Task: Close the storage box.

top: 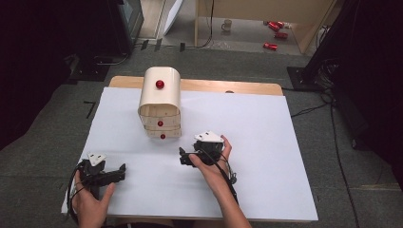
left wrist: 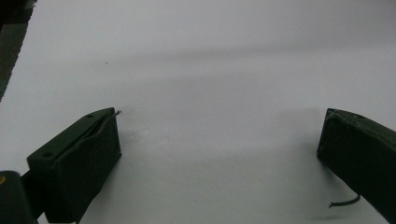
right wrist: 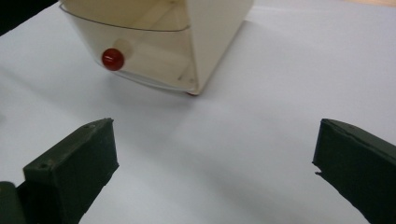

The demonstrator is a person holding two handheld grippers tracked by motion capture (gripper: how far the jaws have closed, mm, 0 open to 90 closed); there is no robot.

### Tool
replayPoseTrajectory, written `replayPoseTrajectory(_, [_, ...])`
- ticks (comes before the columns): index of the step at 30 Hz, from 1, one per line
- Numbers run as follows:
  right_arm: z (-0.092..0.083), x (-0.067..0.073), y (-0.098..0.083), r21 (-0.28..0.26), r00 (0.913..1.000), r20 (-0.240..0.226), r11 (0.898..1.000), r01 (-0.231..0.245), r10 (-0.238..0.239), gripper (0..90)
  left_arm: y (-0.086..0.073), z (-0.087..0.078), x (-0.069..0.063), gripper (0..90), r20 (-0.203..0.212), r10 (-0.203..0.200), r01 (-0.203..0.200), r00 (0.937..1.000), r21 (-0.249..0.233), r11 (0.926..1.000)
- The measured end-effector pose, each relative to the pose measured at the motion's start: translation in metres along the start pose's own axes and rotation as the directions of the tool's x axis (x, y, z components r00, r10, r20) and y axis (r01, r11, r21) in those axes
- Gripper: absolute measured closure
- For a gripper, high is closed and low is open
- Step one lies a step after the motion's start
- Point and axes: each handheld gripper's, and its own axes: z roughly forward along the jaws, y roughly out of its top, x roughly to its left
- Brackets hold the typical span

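Observation:
A small cream drawer cabinet (top: 160,102) with red knobs stands at the back left of the white sheet (top: 266,142). Its lower drawers (top: 163,129) stick out stepwise toward me. My right gripper (top: 184,157) is held just in front of and to the right of the cabinet, jaws pointing left. In the right gripper view those jaws (right wrist: 215,154) stand wide open with nothing between them, and the bottom drawer's red knob (right wrist: 113,59) lies ahead of them to the left. My left gripper (top: 121,173) rests near the front left corner, open (left wrist: 219,144) over bare sheet.
The wooden table's edge (top: 247,87) shows behind the sheet. On the floor beyond lie a mug (top: 227,24) and several red cans (top: 275,28). Dark stands and cables flank the table on both sides. The sheet's right half is bare.

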Motion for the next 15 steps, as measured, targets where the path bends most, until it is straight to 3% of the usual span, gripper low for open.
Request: replayPoseTrajectory(15, [-0.038,-0.053,-0.016,-0.024,0.9936,0.091,0.998,-0.066,0.068,0.0,0.0,0.0,0.0,0.0,0.0,0.0,0.0,1.0,0.0,1.0])
